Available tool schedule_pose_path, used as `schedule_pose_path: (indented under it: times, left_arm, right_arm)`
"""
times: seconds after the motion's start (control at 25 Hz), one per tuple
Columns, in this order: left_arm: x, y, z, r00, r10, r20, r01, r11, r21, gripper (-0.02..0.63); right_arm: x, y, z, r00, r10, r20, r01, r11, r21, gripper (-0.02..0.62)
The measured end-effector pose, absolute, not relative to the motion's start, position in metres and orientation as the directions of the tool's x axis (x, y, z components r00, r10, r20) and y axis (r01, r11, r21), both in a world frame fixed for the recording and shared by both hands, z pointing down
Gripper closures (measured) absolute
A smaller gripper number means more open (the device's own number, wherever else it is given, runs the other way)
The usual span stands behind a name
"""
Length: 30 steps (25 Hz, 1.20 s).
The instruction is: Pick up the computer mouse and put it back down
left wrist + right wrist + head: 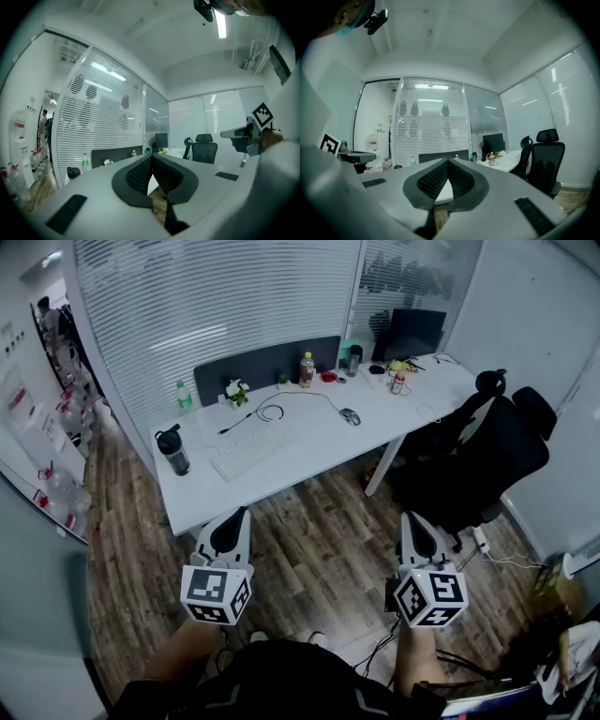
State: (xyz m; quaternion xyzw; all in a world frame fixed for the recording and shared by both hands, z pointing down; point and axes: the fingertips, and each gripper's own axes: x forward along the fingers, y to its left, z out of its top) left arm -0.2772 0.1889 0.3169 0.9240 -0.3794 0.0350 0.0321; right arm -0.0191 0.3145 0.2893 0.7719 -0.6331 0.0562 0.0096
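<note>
The computer mouse (350, 415), dark grey with a cord, lies on the white desk (309, 442) right of the white keyboard (249, 450) in the head view. Both grippers hover over the wooden floor, well short of the desk's near edge. My left gripper (240, 512) is shut and holds nothing; its tips meet in the left gripper view (151, 157). My right gripper (409, 517) is shut and empty too, with its tips together in the right gripper view (448, 160). The mouse does not show in either gripper view.
On the desk stand a black tumbler (173, 451), a green bottle (184, 395), a yellow-capped bottle (307, 369), a can (397, 383) and a monitor (407, 334), before a dark divider panel (264, 366). A black office chair (478, 460) stands right of the desk. Cables lie on the floor at lower right.
</note>
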Motion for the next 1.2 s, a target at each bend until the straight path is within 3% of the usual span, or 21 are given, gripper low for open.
schedule_pose_path:
  times: [1.08, 1.2]
  left_arm:
    - [-0.267, 0.204, 0.305, 0.751, -0.657, 0.067, -0.658, -0.753, -0.01, 0.571]
    - [-0.262, 0.207, 0.304, 0.766, -0.64, 0.064, -0.642, -0.767, 0.006, 0.542]
  right_arm:
    - [-0.028, 0.318, 0.281, 0.162, -0.984, 0.078, -0.983, -0.167, -0.072, 0.592]
    - [-0.031, 0.322, 0.277, 0.128, -0.99, 0.057, -0.989, -0.132, -0.068, 0.517]
